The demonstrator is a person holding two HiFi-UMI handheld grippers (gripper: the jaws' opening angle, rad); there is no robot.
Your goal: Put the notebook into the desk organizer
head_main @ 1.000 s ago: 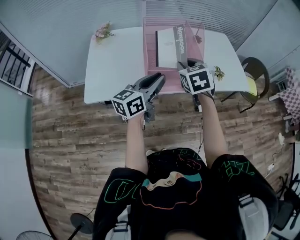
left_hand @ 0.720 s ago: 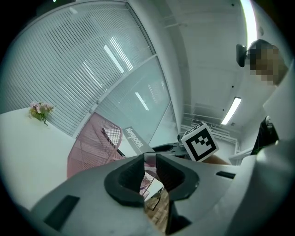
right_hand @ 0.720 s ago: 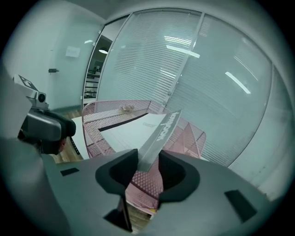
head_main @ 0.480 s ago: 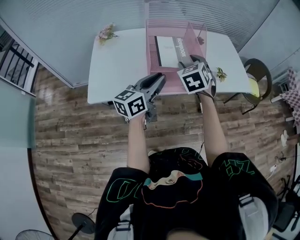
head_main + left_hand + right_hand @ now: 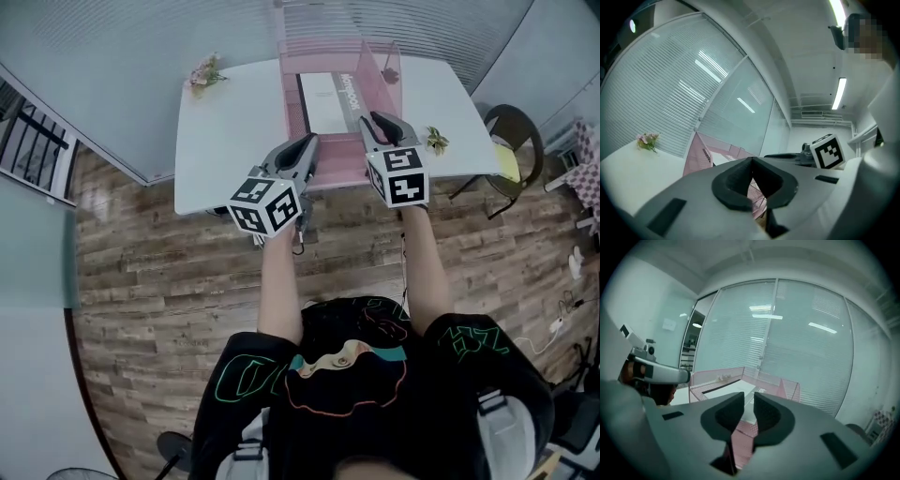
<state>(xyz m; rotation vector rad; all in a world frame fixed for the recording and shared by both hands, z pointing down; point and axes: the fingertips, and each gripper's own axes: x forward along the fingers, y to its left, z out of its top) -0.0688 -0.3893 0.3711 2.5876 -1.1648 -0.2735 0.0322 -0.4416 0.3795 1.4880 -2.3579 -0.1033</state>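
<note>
Notebook [image 5: 323,91] in pink organizer [image 5: 292,103]; lettering illegible.

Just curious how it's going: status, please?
Left hand-held gripper shut, empty. Right hand-held gripper just closing, narrow gap, nothing between. White notebook inside pink mesh desk organizer. Nothing in the way.

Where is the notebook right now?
In the head view, the notebook lies inside the pink desk organizer, at the far middle of the white table, right of the pink flowers.
</note>
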